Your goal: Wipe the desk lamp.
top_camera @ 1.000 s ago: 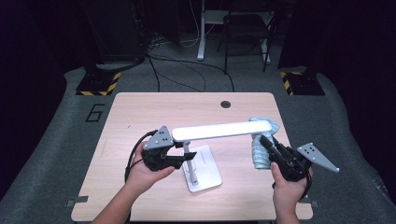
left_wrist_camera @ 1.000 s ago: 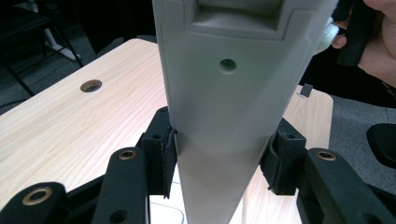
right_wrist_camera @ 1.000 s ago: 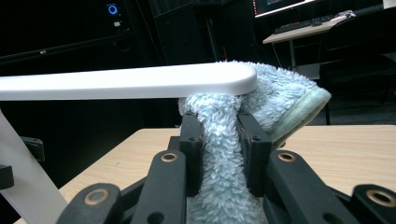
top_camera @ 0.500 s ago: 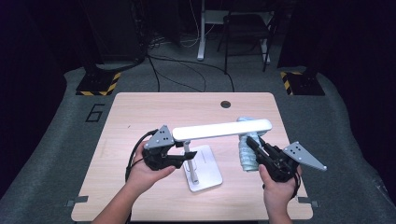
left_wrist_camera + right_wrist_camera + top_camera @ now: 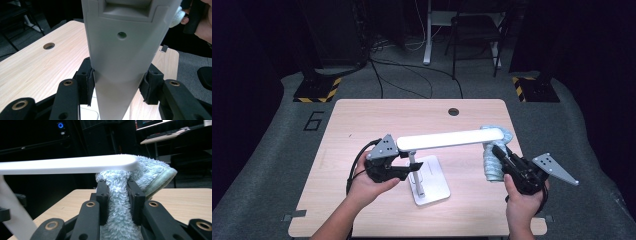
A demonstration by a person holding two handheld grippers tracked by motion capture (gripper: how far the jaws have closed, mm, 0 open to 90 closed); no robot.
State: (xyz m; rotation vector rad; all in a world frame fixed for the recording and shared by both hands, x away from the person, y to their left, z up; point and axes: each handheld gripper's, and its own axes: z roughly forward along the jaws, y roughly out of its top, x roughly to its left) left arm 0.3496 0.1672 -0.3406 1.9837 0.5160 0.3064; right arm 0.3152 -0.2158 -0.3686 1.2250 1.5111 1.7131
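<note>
A dark room with cables and a chair frame behind surrounds a pale wooden table (image 5: 362,125) with a round hole (image 5: 453,111) near its far edge; on it stands a white desk lamp (image 5: 427,175), base flat, upright post, long light bar (image 5: 452,139) stretched level toward the person's right. The left gripper (image 5: 404,170) clamps the lamp's post, pads (image 5: 90,85) pressing both sides; the right gripper (image 5: 499,155) is clenched on a pale blue fluffy cloth (image 5: 493,165), whose upper fold touches the bar's right end.
</note>
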